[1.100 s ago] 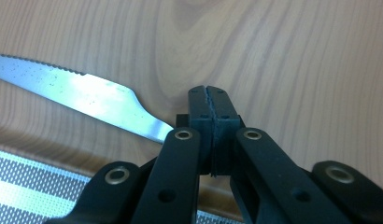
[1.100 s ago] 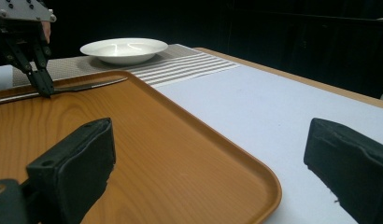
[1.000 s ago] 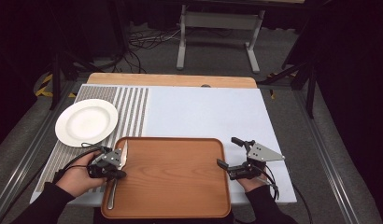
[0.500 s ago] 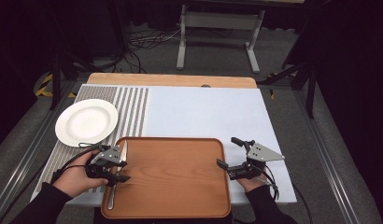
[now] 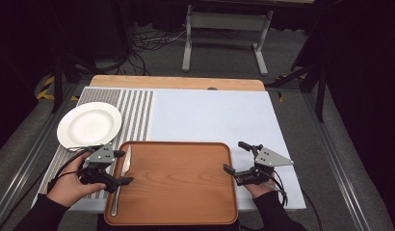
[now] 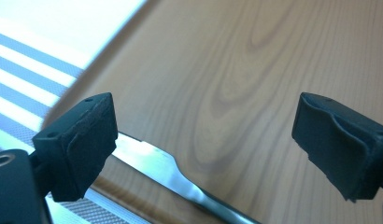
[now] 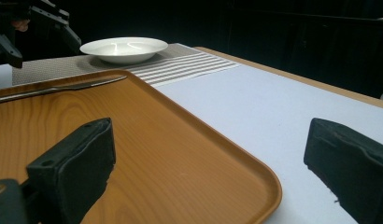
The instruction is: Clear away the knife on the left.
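A wooden tray (image 5: pixel 178 183) is seen lying at the near edge of the tabletop (image 5: pixel 210 115), which is covered by a pale cloth with a grey striped band at its left. A table knife (image 5: pixel 120 179) is laid along the tray's left edge, blade pointing away from the person; its handle end is partly cut off by the tray rim in the high view. The left hand-held gripper (image 5: pixel 119 167) is held over the knife with its jaws spread wide, one to either side of the blade. In the left gripper view the knife (image 6: pixel 171 173) is seen passing beneath the left jaw, untouched by either jaw; its tip is hidden behind that jaw and its handle is cut off at the bottom edge. The right hand-held gripper (image 5: pixel 236 158) is held at the tray's right edge, jaws likewise wide apart and empty; in the right gripper view one jaw stands over the tray (image 7: pixel 147 154) and the other over the cloth. A white plate (image 5: pixel 89 125) rests on the striped band, well apart from the tray. The person's forearms are cut off at the frame's bottom.
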